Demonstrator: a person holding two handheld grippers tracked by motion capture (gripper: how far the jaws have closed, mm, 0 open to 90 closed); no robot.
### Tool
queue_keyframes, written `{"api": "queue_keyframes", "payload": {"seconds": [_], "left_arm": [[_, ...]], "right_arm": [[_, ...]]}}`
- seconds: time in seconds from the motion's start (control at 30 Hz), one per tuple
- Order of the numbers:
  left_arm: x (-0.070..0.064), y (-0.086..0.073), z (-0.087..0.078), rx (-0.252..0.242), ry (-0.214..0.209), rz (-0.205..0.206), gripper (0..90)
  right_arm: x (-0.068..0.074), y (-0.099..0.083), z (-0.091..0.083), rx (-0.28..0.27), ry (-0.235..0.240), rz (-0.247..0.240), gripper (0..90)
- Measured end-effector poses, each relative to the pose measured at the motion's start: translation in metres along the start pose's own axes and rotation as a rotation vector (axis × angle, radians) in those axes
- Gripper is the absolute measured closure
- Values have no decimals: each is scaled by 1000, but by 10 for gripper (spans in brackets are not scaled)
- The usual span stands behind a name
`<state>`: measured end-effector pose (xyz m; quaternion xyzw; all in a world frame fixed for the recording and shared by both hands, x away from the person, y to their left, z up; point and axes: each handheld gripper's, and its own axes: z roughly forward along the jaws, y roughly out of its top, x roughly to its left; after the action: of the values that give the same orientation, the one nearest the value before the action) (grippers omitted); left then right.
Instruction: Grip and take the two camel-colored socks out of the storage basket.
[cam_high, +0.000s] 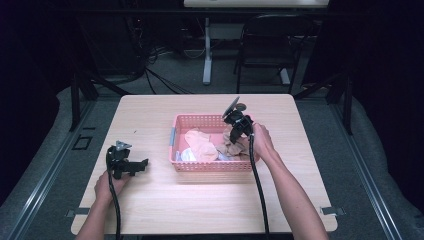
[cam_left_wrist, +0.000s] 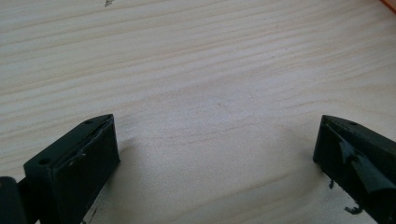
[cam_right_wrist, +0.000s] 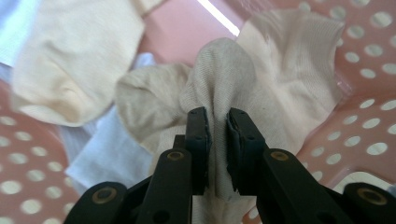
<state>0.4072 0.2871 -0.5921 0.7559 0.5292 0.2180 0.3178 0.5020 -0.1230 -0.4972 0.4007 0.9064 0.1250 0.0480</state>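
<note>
Near the tabletop's left edge, toward its front, the left gripper (cam_high: 131, 166) rested low over bare pale wood with its jaws spread wide and nothing between them; its own view showed 2 matte black pads (cam_left_wrist: 84, 161) above straight, fine grain. Right of the tabletop's centre sat the pink basket (cam_high: 210, 167), rigid plastic with perforated walls, holding a loose heap of socks. At the basket's right end, the right gripper (cam_right_wrist: 217, 135) had its jaws drawn narrow on a raised fold of a beige sock (cam_right_wrist: 219, 74), a soft ribbed knit. That sock looked light, limp and unbreakable; it would likely sag and stretch when lifted, so a bunched double layer seemed the surest place to grip. A cream sock (cam_right_wrist: 70, 60) and pale blue cloth (cam_right_wrist: 105, 154) lay beside it, perhaps ready to snag.
</note>
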Motion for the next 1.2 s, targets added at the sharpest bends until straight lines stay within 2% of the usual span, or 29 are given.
{"api": "queue_keyframes", "payload": {"seconds": [0.1, 0.27, 0.5, 0.93, 1.2], "left_arm": [[0, 0, 0, 0, 0, 0, 0], [0, 0, 0, 0, 0, 0, 0], [0, 0, 0, 0, 0, 0, 0], [0, 0, 0, 0, 0, 0, 0], [0, 0, 0, 1, -3, 1, 0]], "right_arm": [[3, -1, -13, -55, 12, 13, 798], [1, -2, -24, -56, 22, 3, 799], [-4, -8, -42, -86, 30, 31, 798], [3, -11, -68, -92, 33, -13, 799], [6, -11, -89, -122, 17, -26, 799]]}}
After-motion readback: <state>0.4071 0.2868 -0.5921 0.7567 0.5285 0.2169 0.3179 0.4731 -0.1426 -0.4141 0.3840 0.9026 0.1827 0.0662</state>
